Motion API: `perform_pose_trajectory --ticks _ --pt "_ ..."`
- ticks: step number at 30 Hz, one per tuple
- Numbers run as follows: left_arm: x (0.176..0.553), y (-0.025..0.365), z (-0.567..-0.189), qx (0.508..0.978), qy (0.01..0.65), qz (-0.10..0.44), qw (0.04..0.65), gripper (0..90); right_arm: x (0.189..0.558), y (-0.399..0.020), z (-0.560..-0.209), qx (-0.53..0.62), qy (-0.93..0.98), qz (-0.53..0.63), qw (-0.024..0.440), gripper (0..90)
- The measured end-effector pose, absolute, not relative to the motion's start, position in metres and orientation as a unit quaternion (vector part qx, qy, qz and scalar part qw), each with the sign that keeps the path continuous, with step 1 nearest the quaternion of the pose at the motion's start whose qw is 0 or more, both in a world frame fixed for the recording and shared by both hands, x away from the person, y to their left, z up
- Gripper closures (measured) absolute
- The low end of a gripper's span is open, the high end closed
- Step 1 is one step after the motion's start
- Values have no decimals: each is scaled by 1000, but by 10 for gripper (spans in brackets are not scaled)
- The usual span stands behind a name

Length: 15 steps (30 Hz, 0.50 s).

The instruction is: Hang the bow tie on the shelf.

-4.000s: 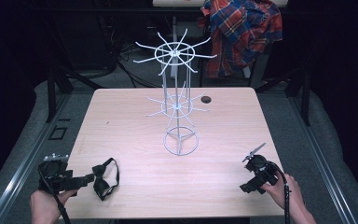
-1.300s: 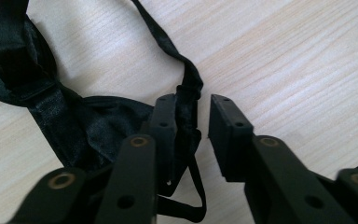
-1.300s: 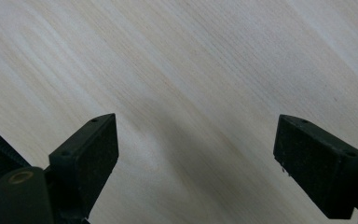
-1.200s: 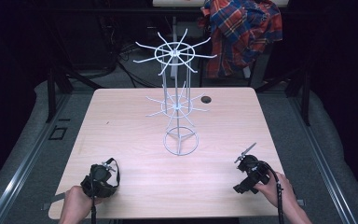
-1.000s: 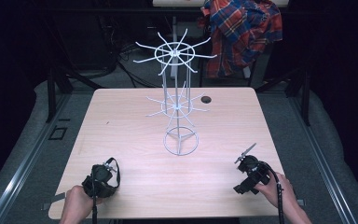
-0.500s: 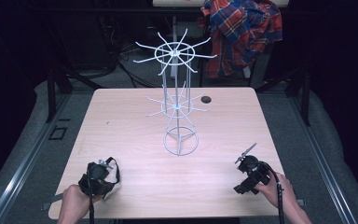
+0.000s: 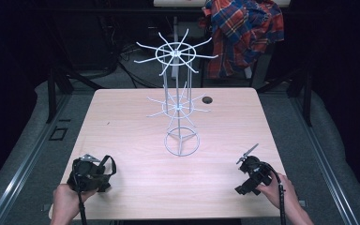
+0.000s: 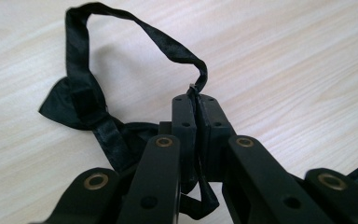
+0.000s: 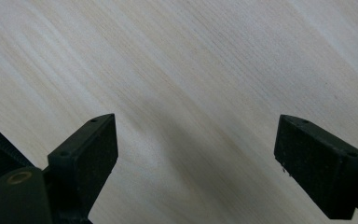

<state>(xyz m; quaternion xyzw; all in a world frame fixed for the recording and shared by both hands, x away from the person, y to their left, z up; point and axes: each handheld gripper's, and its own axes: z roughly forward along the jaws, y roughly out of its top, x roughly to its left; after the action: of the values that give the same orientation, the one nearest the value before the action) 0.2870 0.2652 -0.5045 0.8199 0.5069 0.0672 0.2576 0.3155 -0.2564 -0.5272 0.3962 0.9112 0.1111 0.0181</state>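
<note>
Left gripper is clenched on the black bow tie's strap; the thin pinch may slip. Right gripper, at 5 o'clock on the desk, is released.

Each gripper is matte black. The left gripper has flat rectangular pads on broad linkage arms with brass-coloured pivot pins and small screw holes. The right gripper carries a grey three-cornered plate and trails a black cable.
</note>
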Motion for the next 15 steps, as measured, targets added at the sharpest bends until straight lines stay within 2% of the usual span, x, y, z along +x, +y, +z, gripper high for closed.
perform_pose_trajectory --ticks 15 --pt "285 278 -485 789 509 63 340 867 315 -259 -527 398 911 111 20 129"
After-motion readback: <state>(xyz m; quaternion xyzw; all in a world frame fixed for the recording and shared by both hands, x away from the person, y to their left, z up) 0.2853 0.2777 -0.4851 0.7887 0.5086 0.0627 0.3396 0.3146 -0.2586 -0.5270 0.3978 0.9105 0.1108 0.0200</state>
